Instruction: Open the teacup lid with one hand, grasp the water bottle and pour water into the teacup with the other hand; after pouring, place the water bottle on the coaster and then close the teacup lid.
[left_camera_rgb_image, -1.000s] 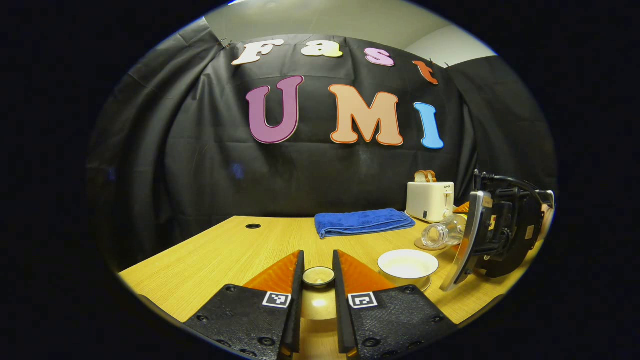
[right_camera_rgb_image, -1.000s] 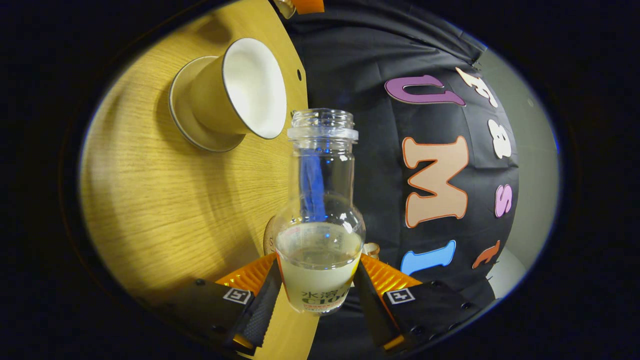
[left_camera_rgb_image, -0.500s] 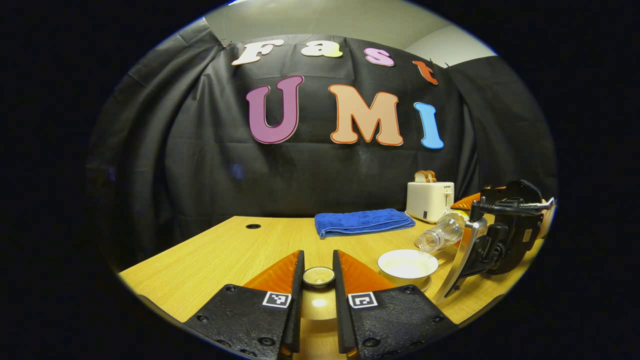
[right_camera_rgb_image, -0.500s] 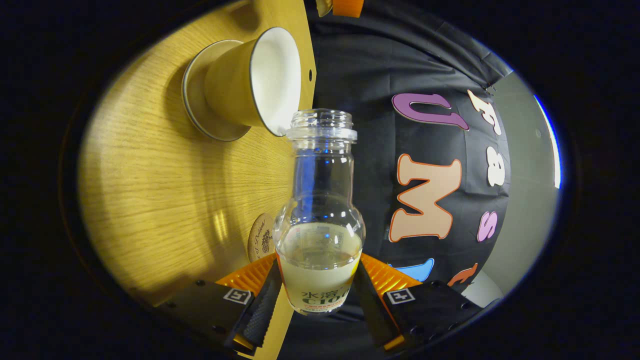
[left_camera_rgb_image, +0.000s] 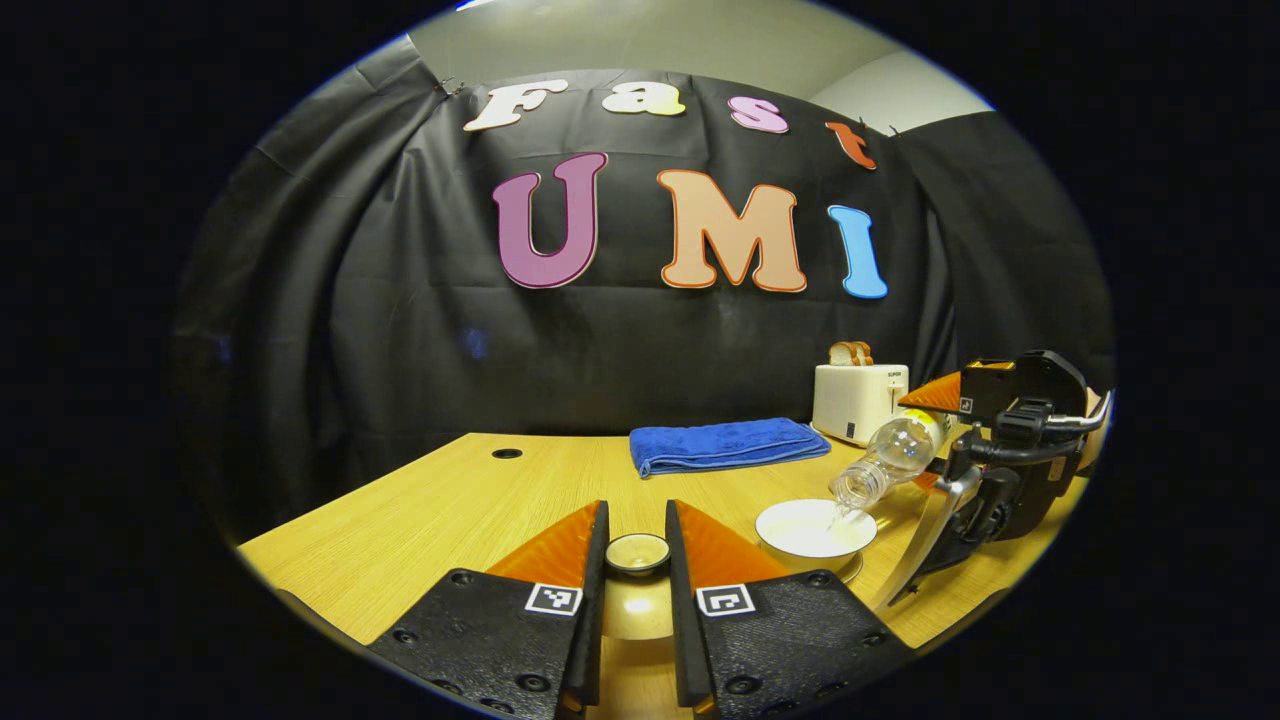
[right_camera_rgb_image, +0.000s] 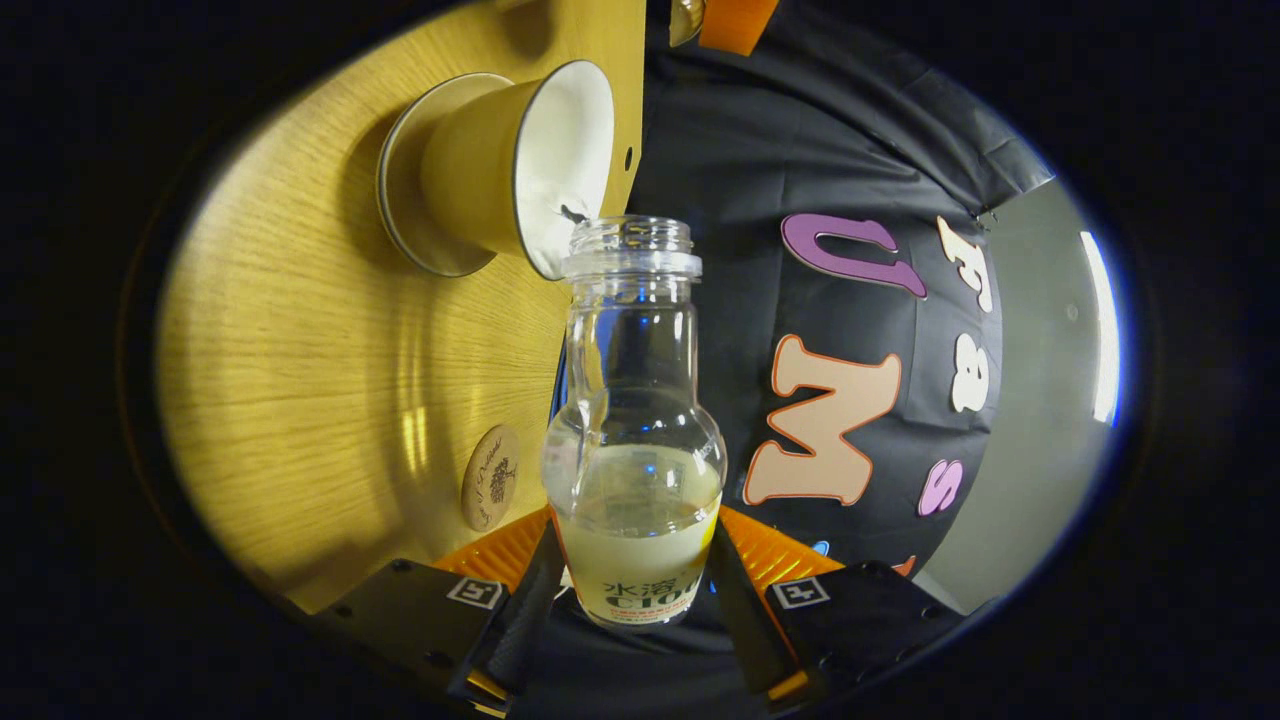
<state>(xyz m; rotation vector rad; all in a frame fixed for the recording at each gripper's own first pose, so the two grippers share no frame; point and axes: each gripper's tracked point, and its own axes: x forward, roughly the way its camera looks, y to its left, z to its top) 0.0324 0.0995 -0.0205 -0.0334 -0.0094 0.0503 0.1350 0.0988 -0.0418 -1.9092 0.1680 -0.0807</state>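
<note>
Lid (left_camera_rgb_image: 638, 553) sits low at the centre of the left gripper view, pinched by its small knob between the nearly closed fingers of the left gripper (left_camera_rgb_image: 637, 590), held just above the table (left_camera_rgb_image: 430, 520). Right of it in that frame stands the open cup (left_camera_rgb_image: 815, 530) on its saucer, and farther right the bottle (left_camera_rgb_image: 890, 458) is tipped neck-down over the rim, a thin stream of water falling into the cup. A blue towel (left_camera_rgb_image: 725, 443) and a toaster (left_camera_rgb_image: 860, 400) lie behind, toward the wall.

In the right gripper view, turned on its side, the cup (right_camera_rgb_image: 500, 170) is at upper left, the coaster (right_camera_rgb_image: 490, 477) bare at lower left, and the bottle (right_camera_rgb_image: 635, 430) fills the centre, its mouth just beside the cup rim. The right gripper (right_camera_rgb_image: 635, 600) is clamped on the bottle's lower labelled body, both fingers pressing its sides.

The bottle looks like clear thin plastic, part full: light, but smooth and likely to flex or slip if squeezed hard, so a grip on the wide lower body suits it. The cup and lid look ceramic, stiff and chippable; the knob is the sensible hold for the lid.
</note>
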